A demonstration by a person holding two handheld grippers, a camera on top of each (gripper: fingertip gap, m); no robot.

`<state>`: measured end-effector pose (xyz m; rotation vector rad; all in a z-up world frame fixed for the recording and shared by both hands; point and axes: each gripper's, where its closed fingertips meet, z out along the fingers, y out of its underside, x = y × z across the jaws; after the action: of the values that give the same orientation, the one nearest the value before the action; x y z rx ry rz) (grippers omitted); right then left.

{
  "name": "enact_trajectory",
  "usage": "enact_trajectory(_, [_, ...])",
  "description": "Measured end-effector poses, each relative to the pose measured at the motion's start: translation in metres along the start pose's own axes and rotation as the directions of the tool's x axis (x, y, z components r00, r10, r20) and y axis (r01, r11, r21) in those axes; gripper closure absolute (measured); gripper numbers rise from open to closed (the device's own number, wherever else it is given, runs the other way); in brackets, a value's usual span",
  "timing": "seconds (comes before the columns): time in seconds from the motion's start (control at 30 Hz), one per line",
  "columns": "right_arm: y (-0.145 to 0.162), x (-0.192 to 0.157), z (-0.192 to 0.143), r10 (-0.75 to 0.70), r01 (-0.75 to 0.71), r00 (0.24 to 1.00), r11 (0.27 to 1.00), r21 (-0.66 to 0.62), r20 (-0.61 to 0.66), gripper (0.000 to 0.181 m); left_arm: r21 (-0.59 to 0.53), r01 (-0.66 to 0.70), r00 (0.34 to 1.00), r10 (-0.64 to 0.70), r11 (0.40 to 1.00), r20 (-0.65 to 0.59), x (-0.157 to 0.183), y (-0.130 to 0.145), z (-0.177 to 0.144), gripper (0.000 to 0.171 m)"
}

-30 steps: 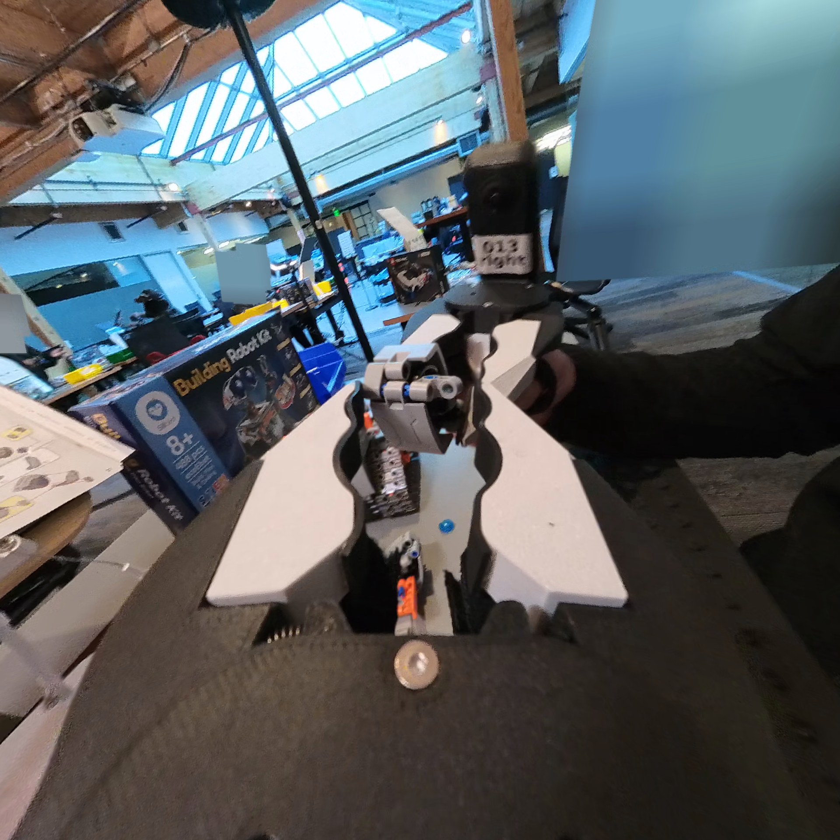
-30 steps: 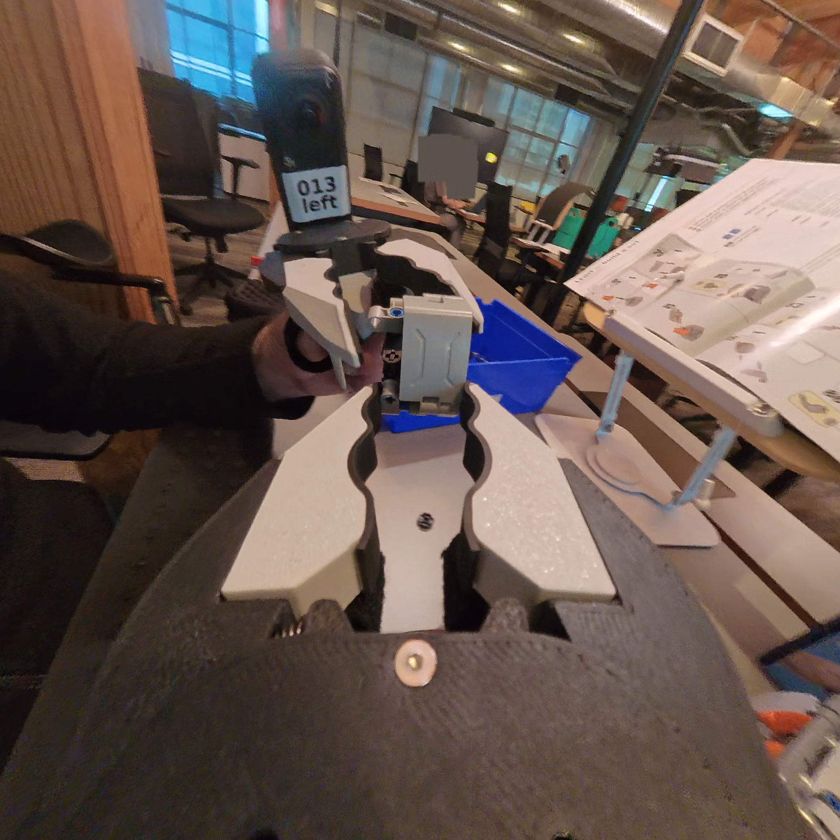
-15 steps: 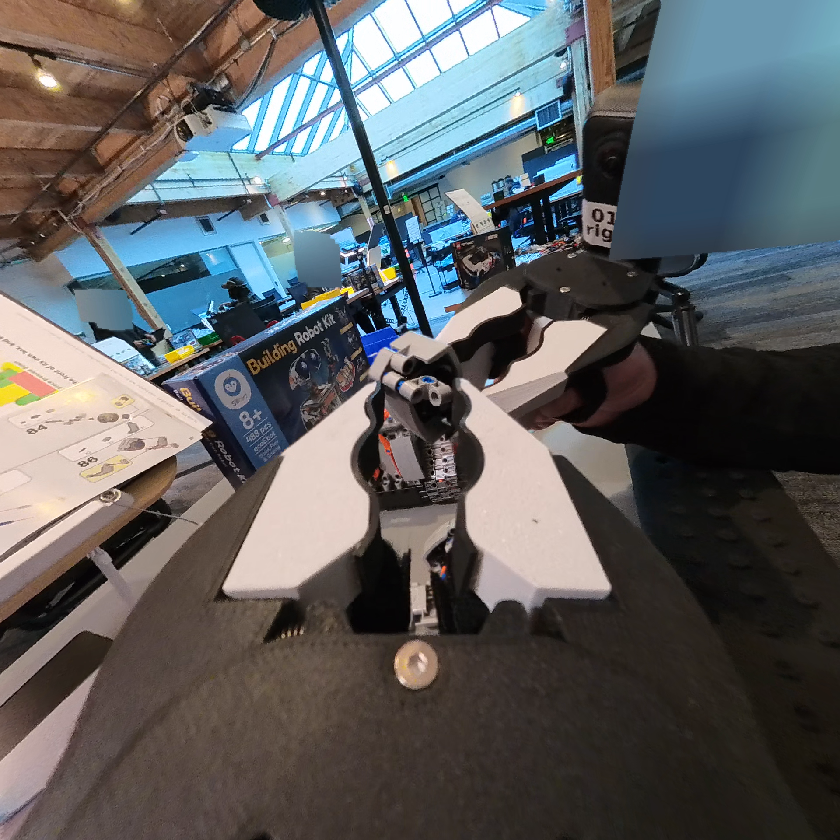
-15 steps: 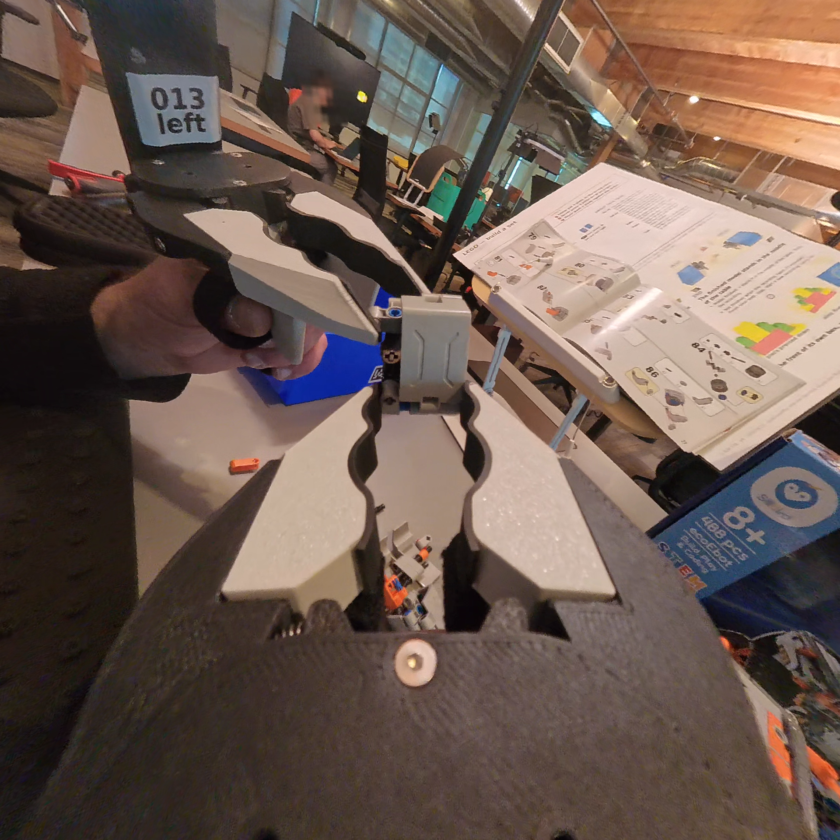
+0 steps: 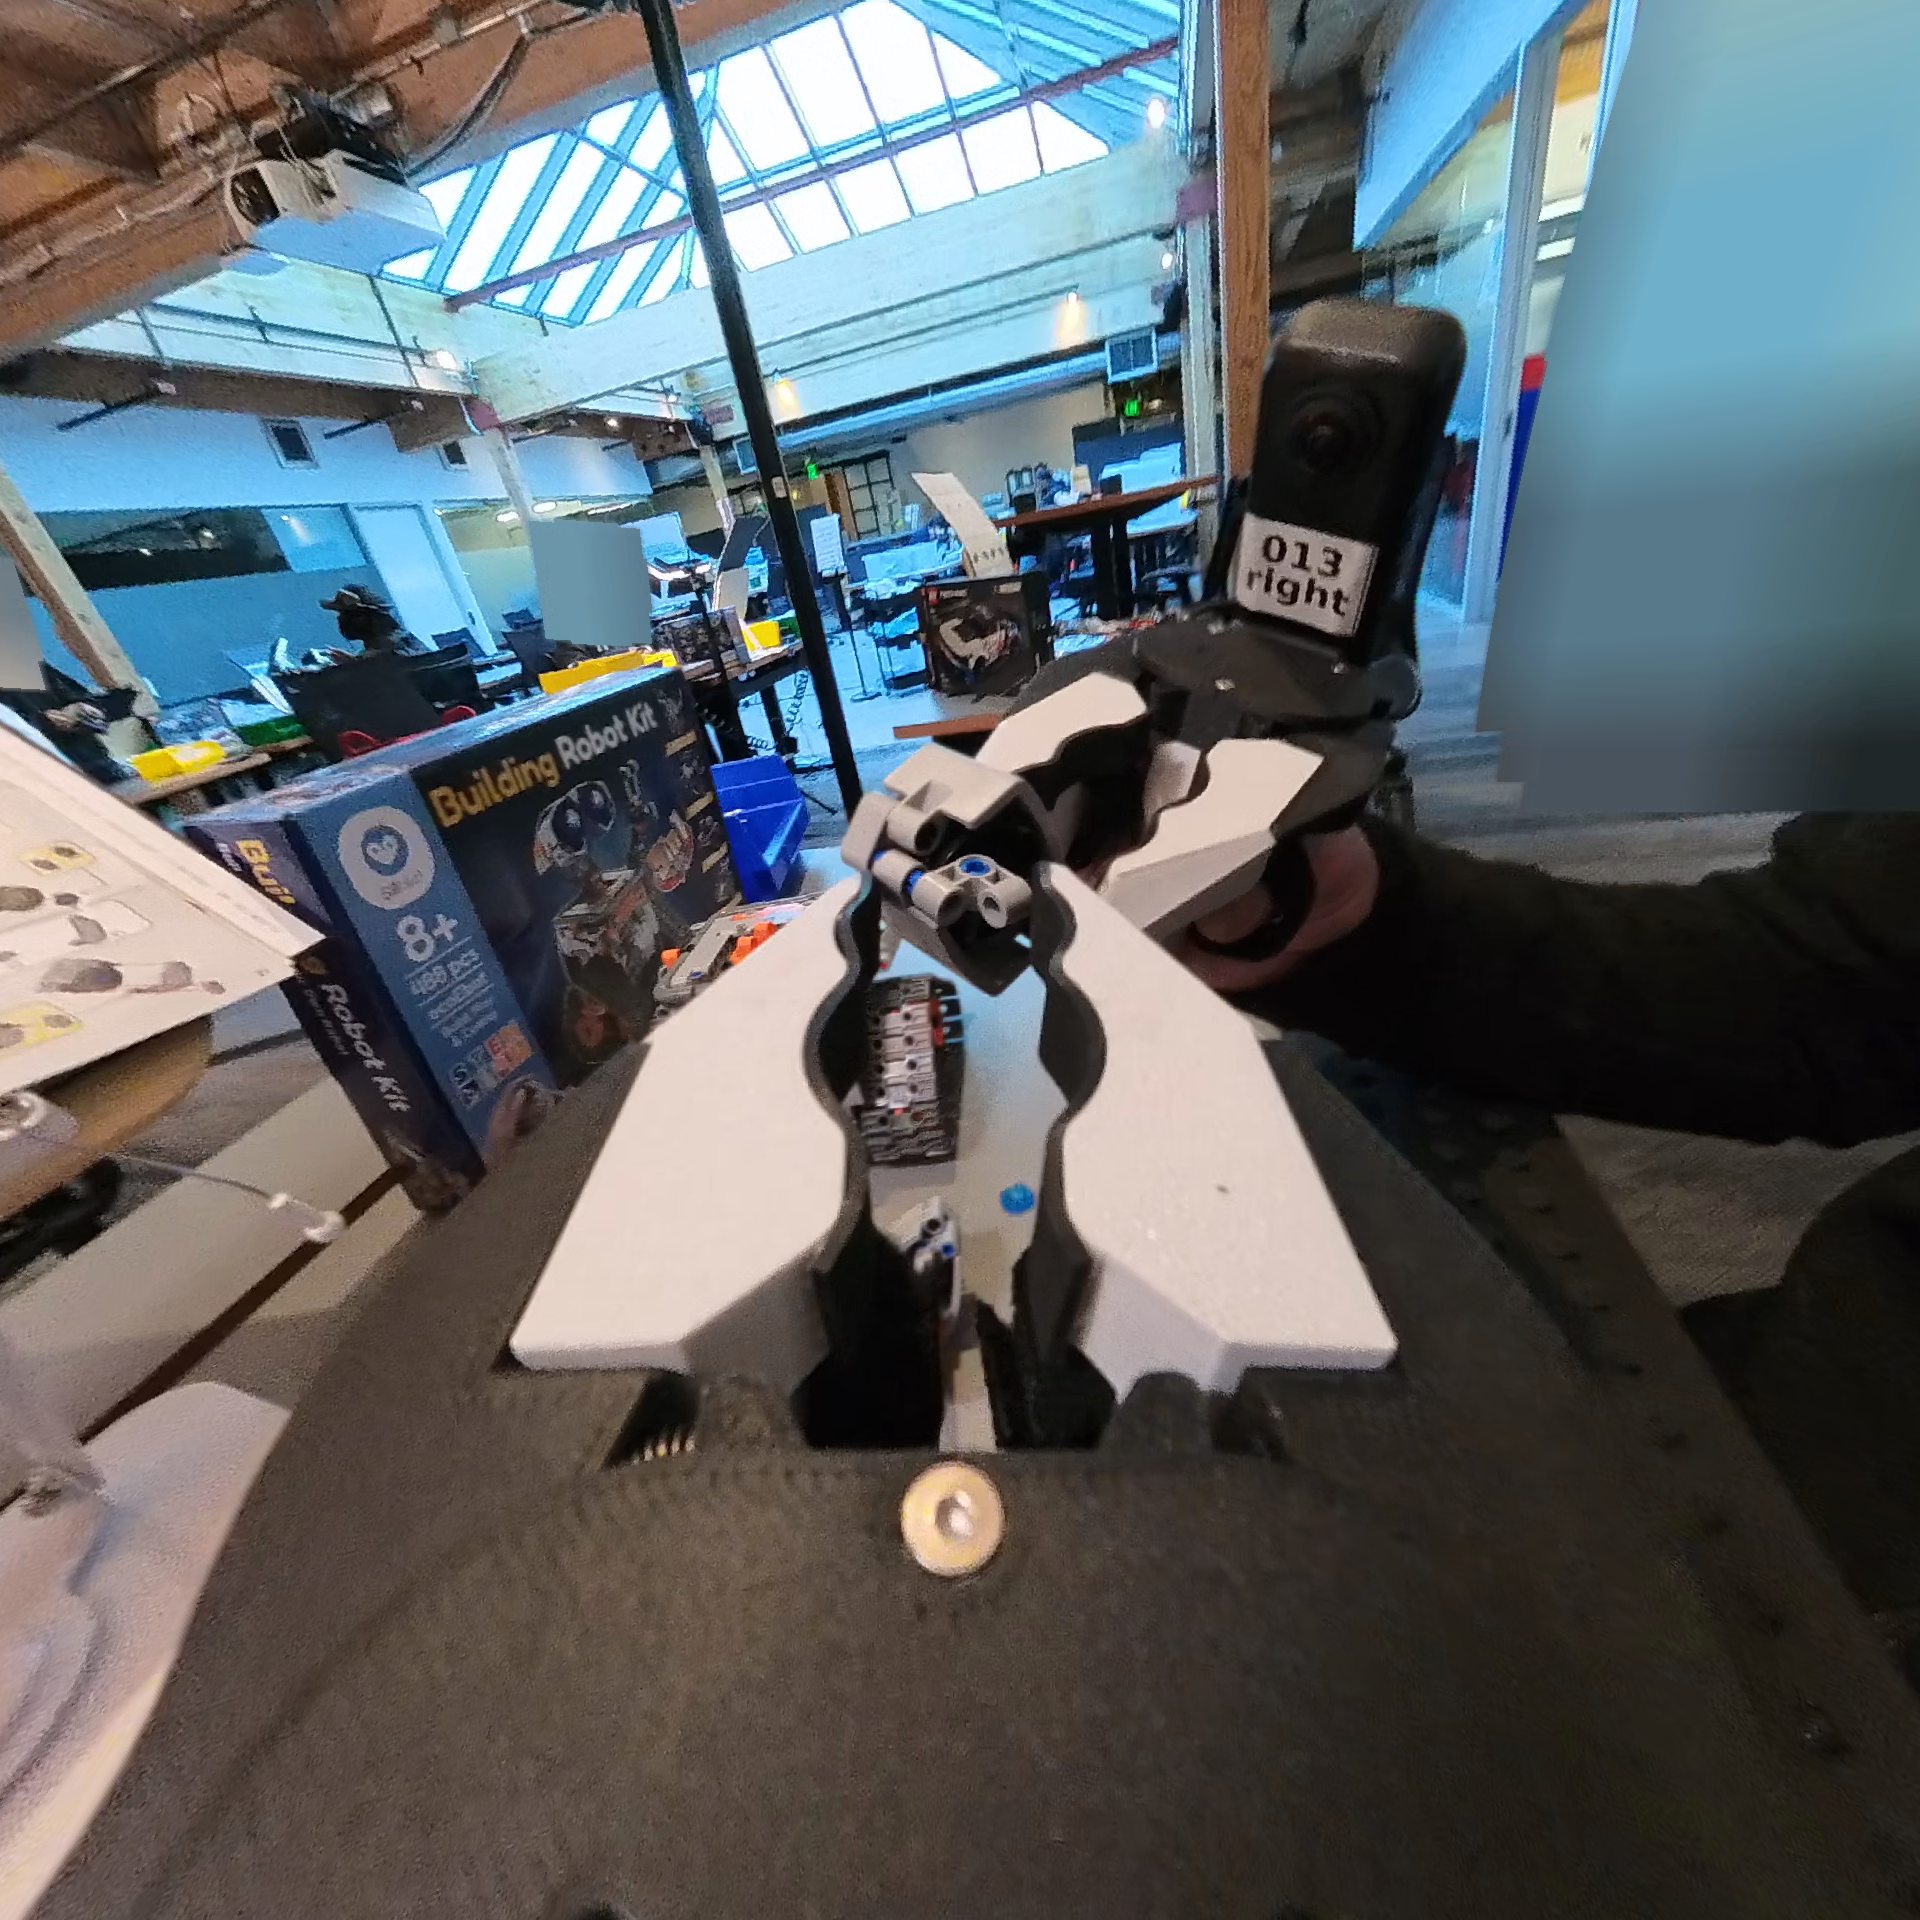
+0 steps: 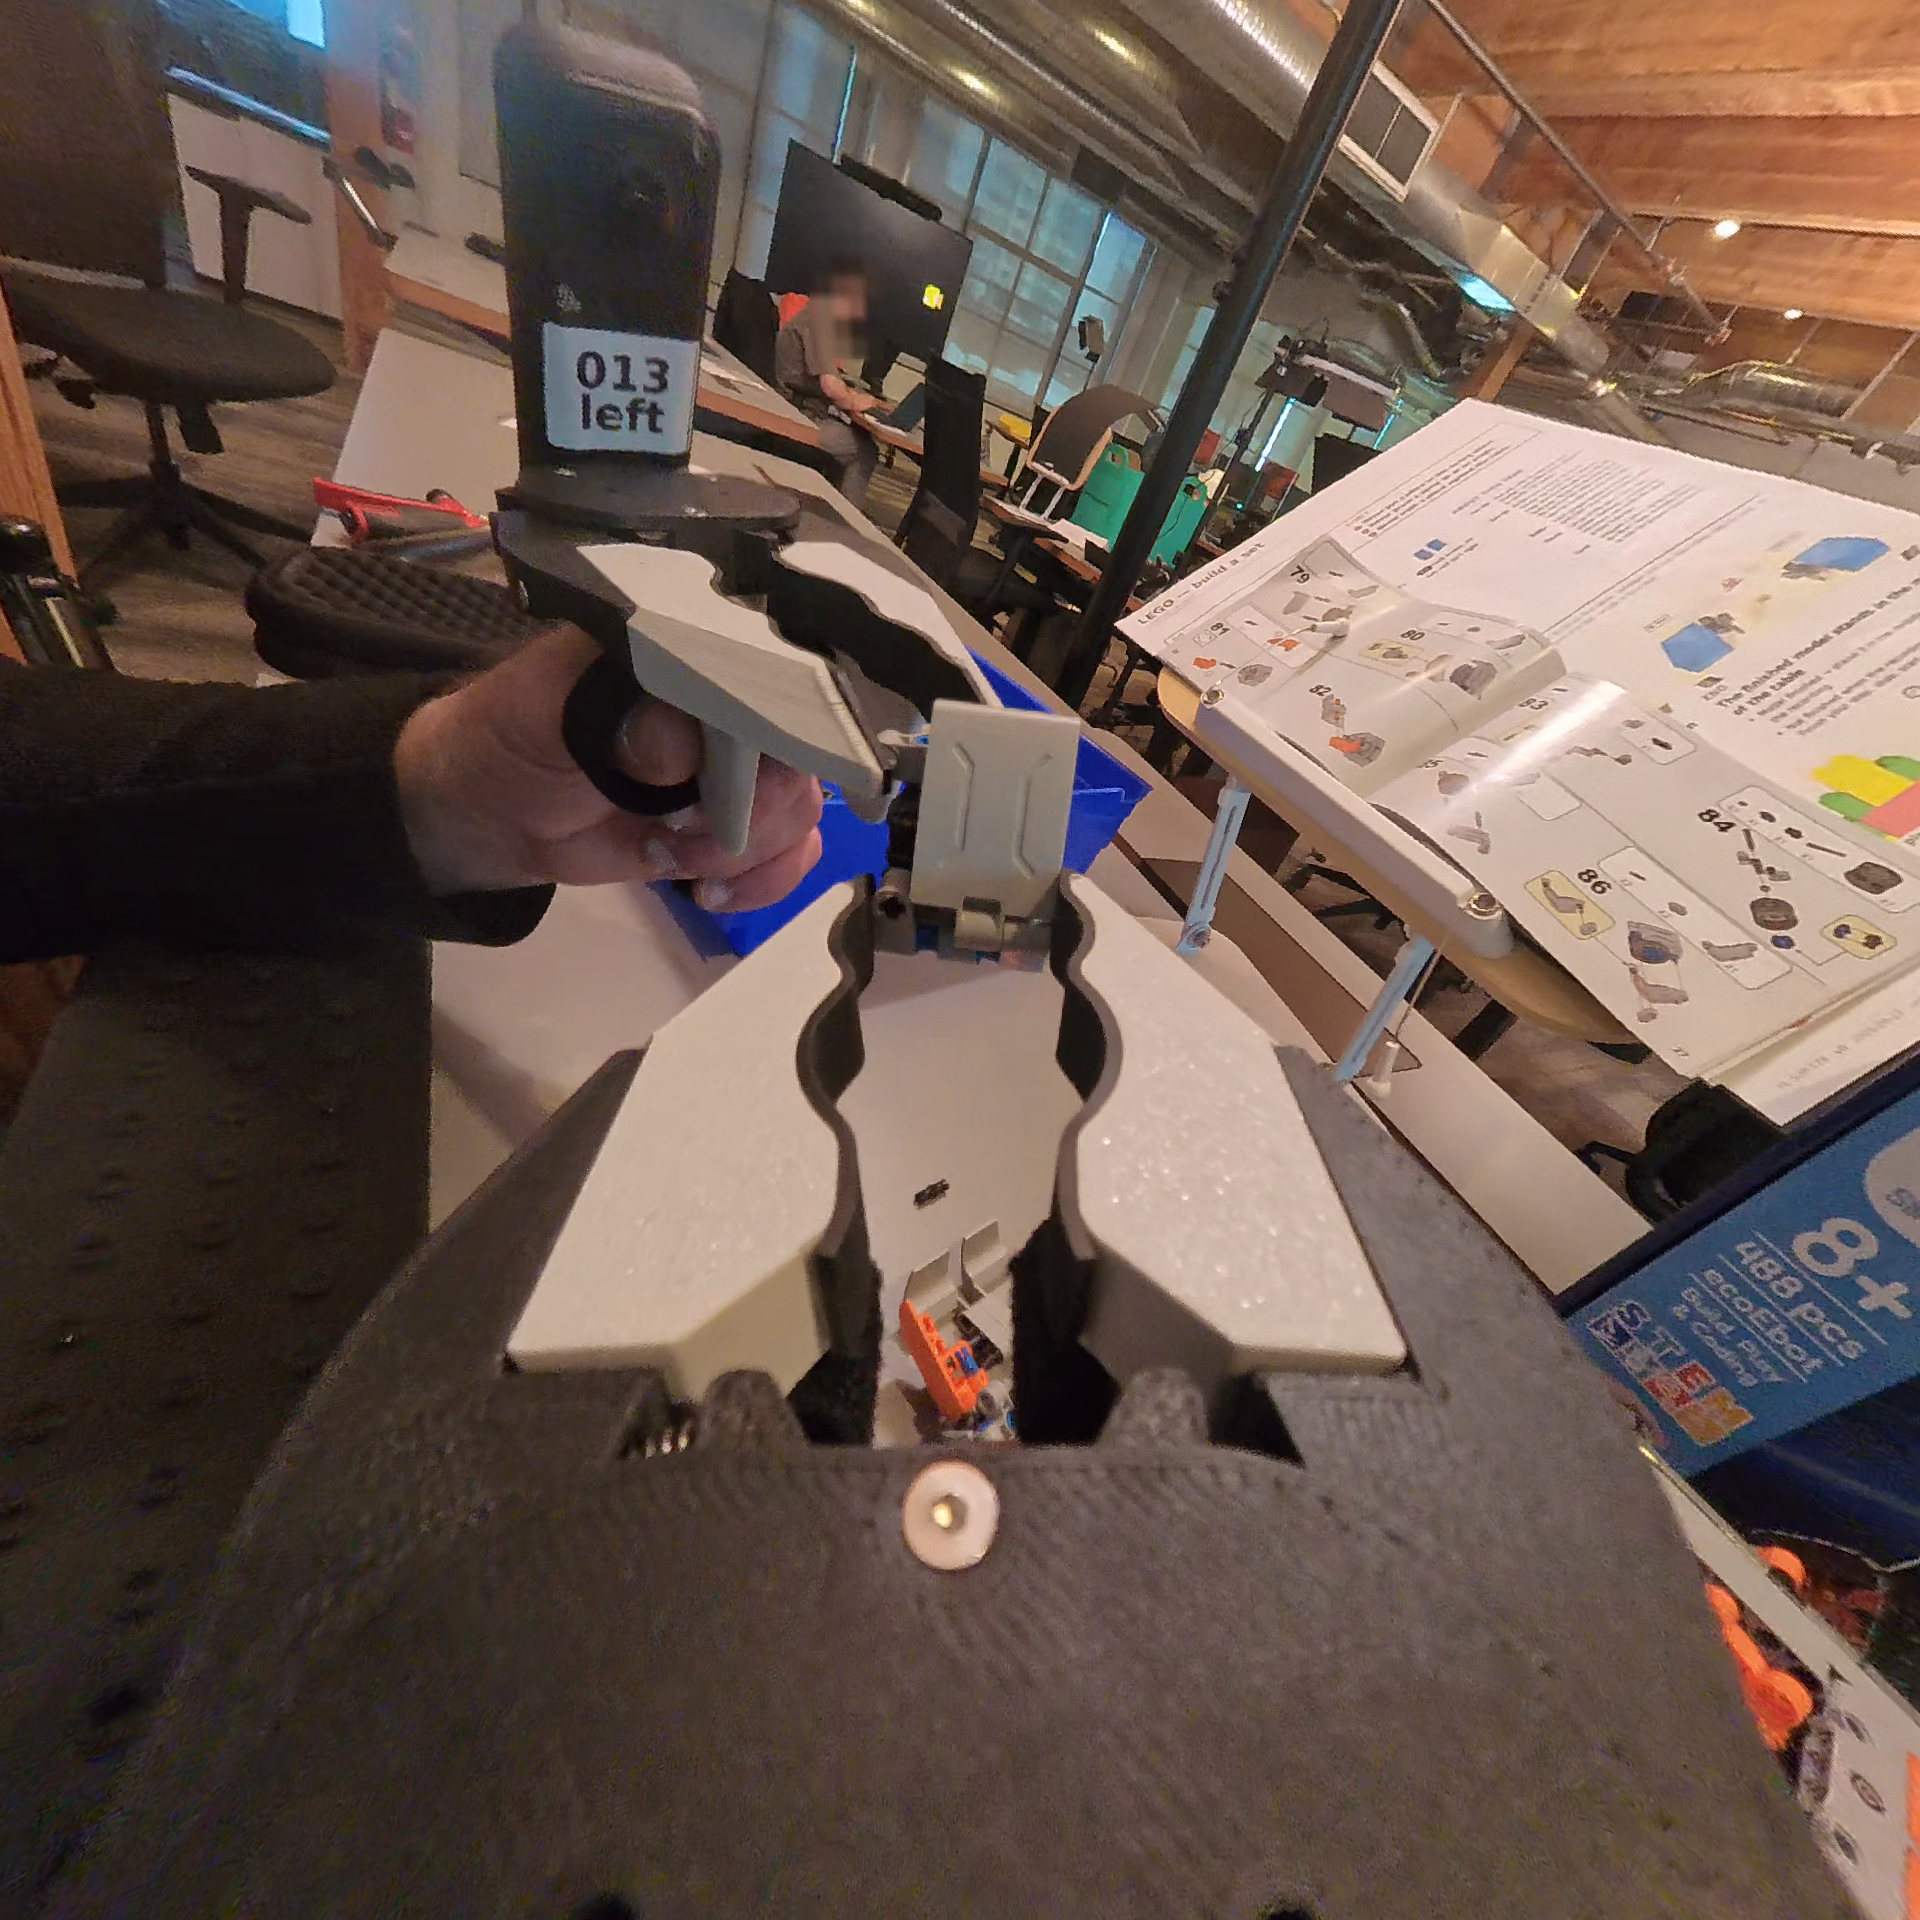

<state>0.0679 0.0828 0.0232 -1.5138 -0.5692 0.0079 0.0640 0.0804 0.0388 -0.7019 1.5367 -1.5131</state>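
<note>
While both grippers' jaws clamp it, the grey brick assembly stands upright.

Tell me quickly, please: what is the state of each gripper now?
Left gripper: shut on the grey brick assembly, gripping its end with the blue pin.
Right gripper: shut on the same grey brick assembly, gripping its lower hinge end.

A: What sits between the left gripper's fingers?

B: A grey brick assembly, tilted, with two round holes and a blue pin facing out, pinched at the tips.

A: And at the right gripper's fingers?

B: The same grey brick assembly: its flat ribbed panel stands upright above the tips, and the hinged base is clamped between them.
</note>
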Motion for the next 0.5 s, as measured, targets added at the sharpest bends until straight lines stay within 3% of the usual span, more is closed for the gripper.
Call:
enact_trajectory(0.3, [-0.004,-0.002,0.003,0.028,-0.029,0.999,0.999,0.045,0.02,0.141,0.178,0.317,0.945,-0.294,0.932,-0.144,-0.012,-0.013,-0.01,0.151])
enact_trajectory(0.4, [-0.006,-0.006,0.005,0.061,-0.064,0.997,0.996,0.061,0.048,0.14,0.141,0.239,0.965,-0.219,0.961,-0.148,-0.002,-0.009,-0.003,0.151])
enact_trajectory(0.5, [-0.01,-0.015,0.0,0.2,-0.224,0.956,0.97,0.092,0.216,0.137,0.14,0.151,0.975,-0.124,0.979,-0.186,0.01,-0.012,-0.005,0.151])
